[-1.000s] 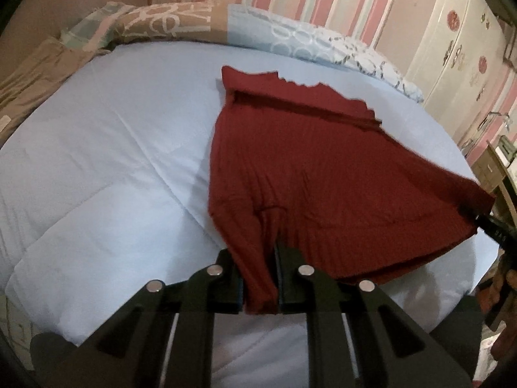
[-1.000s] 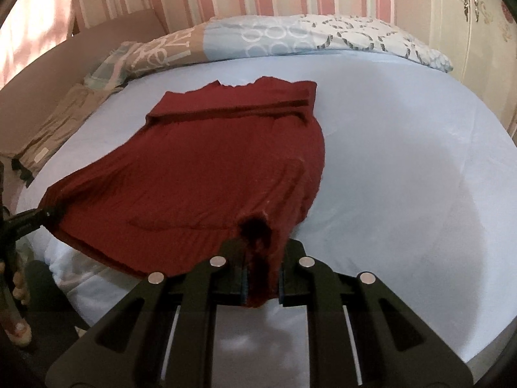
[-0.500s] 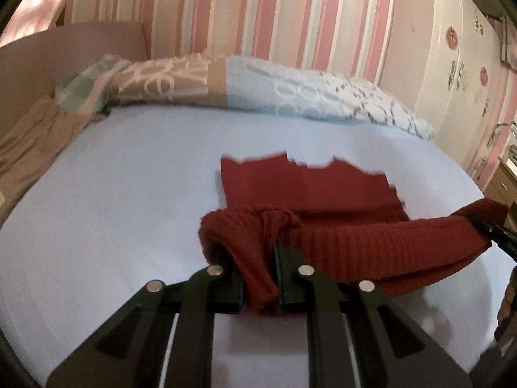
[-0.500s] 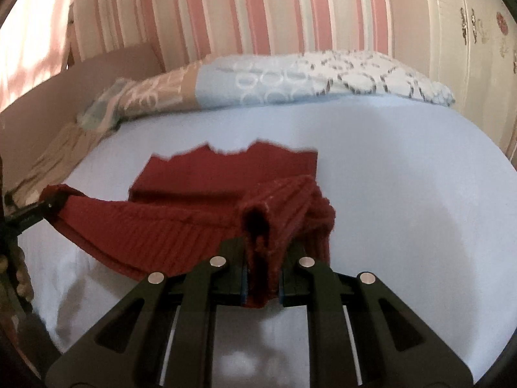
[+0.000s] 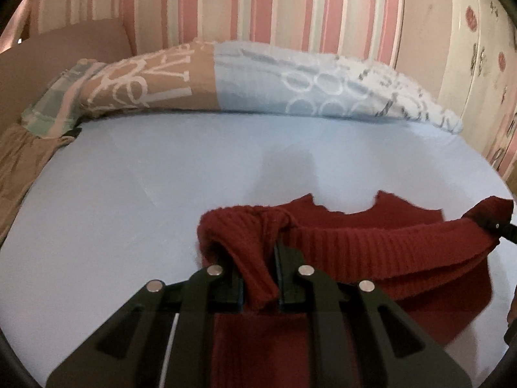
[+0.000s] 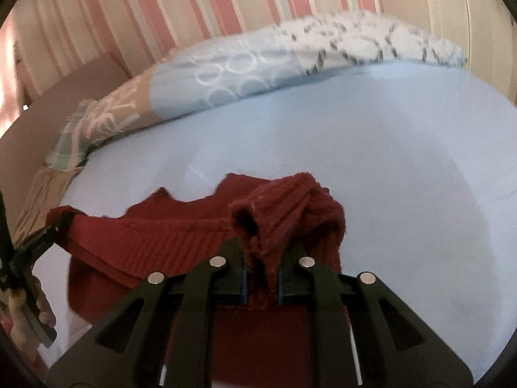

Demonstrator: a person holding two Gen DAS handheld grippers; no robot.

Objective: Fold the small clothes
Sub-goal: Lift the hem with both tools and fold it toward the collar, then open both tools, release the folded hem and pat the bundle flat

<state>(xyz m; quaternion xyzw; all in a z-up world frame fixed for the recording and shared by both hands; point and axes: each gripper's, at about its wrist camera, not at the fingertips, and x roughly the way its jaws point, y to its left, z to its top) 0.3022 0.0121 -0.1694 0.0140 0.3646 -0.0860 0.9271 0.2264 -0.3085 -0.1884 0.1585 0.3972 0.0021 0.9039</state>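
A dark red ribbed knit garment (image 5: 387,245) lies on the pale blue bed (image 5: 161,194). My left gripper (image 5: 258,278) is shut on its left hem corner and holds it lifted above the rest of the garment. My right gripper (image 6: 261,274) is shut on the right hem corner of the garment (image 6: 161,236), also lifted. The hem edge hangs taut between the two grippers, carried over the lower half toward the neckline. The other gripper shows at each view's edge, the right one (image 5: 497,226) and the left one (image 6: 42,242).
A patterned blue, white and tan pillow (image 5: 258,80) lies across the head of the bed. A tan cloth (image 5: 19,161) hangs at the left edge. A striped pink wall stands behind, and a cream wardrobe (image 5: 478,48) on the right.
Both grippers have lifted the hem off the bed and carried it forward toward the neckline, doubling the garment over itself. The flat garment now shows only its upper part beyond the fold.
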